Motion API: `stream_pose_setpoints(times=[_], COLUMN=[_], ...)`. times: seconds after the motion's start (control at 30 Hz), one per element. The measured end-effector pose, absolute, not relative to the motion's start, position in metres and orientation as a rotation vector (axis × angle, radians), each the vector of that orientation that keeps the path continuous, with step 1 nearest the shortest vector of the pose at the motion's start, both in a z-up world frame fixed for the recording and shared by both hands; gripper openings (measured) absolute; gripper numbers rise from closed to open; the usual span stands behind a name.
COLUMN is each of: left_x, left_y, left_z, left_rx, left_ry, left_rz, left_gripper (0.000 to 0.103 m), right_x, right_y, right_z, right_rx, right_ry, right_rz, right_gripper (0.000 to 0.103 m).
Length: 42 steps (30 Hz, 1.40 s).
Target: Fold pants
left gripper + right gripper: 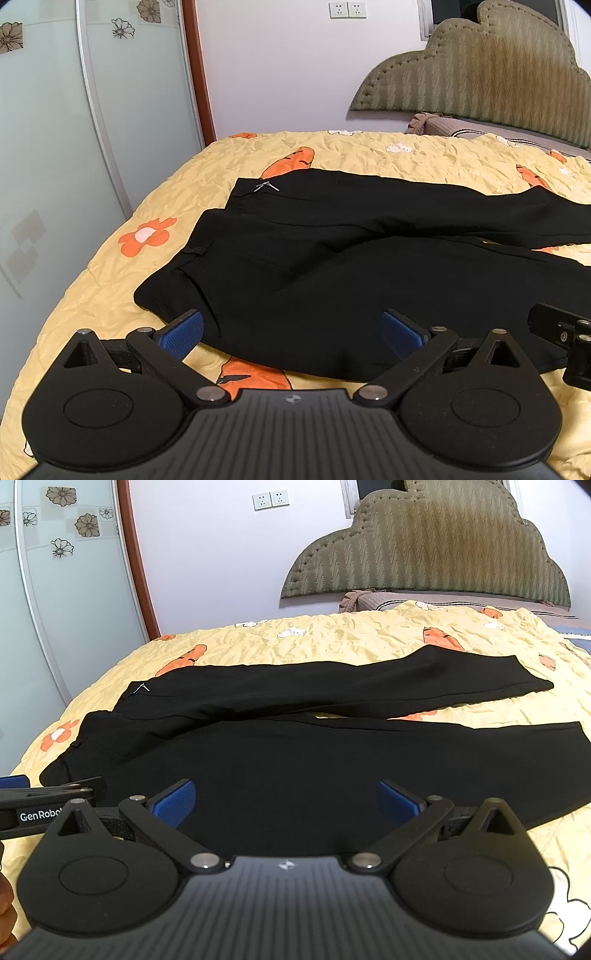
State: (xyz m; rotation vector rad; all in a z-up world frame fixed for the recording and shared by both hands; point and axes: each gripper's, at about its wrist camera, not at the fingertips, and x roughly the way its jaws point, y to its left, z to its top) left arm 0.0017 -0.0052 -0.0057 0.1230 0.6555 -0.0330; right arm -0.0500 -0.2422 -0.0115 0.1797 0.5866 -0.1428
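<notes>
Bedspread [369, 638] in crinkled yellow with orange flower and carrot prints covers the bed, and it is the largest thing we see, reaching back to a padded olive headboard [424, 550] against the white wall. On it lie the black pants [295, 760], spread flat, waistband toward the left by the frosted wardrobe door [55, 147] and both legs running off to the right. The far leg [369, 686] angles slightly away from the near leg [443, 760], with a thin wedge of yellow showing between them. A small silver clasp [266, 186] glints at the far corner of the waistband.

We hold our left tool [291, 332] low over the near edge of the pants near the waist, its blue pads spread wide and gripping nothing. Our right tool [286, 799] hovers just beside it over the near leg, likewise spread apart and empty. Each tool shows at the edge of the other's view.
</notes>
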Motion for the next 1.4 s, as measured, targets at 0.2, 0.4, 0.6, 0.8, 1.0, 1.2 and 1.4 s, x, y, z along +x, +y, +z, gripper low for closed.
stream_pose_setpoints(times=[0.2,0.4,0.6,0.8,1.0,1.2,1.4], left_x=[0.0017,0.0017,0.0004,-0.0004,0.0016,0.0014,0.0035], left_y=[-0.0055,-0.0052,-0.0052,-0.0045,-0.0037,-0.0038,-0.0038], left_z=[-0.0058,-0.0083,-0.0133,-0.0147,-0.0134,-0.0133,-0.0144], left_rx=[0.123,0.123,0.125,0.124,0.124,0.125,0.125], left_ry=[0.656,0.658,0.658,0.666,0.667,0.670,0.677], left_rz=[-0.032,-0.032,-0.032,-0.033,-0.034,-0.036,-0.039], left_gripper=[0.103,0.103,0.103,0.103,0.103,0.103,0.103], right_x=[-0.0493,-0.0490,-0.0475,-0.0456,-0.0458,-0.0458,-0.0446], right_y=[-0.2414,-0.2402,-0.2398,-0.2389,-0.2397,-0.2391,-0.2378], right_z=[-0.0123,-0.0133,-0.0142,-0.0156,-0.0159,-0.0162,-0.0172], right_rx=[0.179,0.179,0.181,0.180,0.180,0.179,0.178], right_ry=[0.588,0.589,0.591,0.594,0.596,0.596,0.599], right_rz=[-0.143,-0.141,-0.137,-0.135,-0.132,-0.130,-0.128], right_gripper=[0.103,0.103,0.103,0.103,0.103,0.103,0.103])
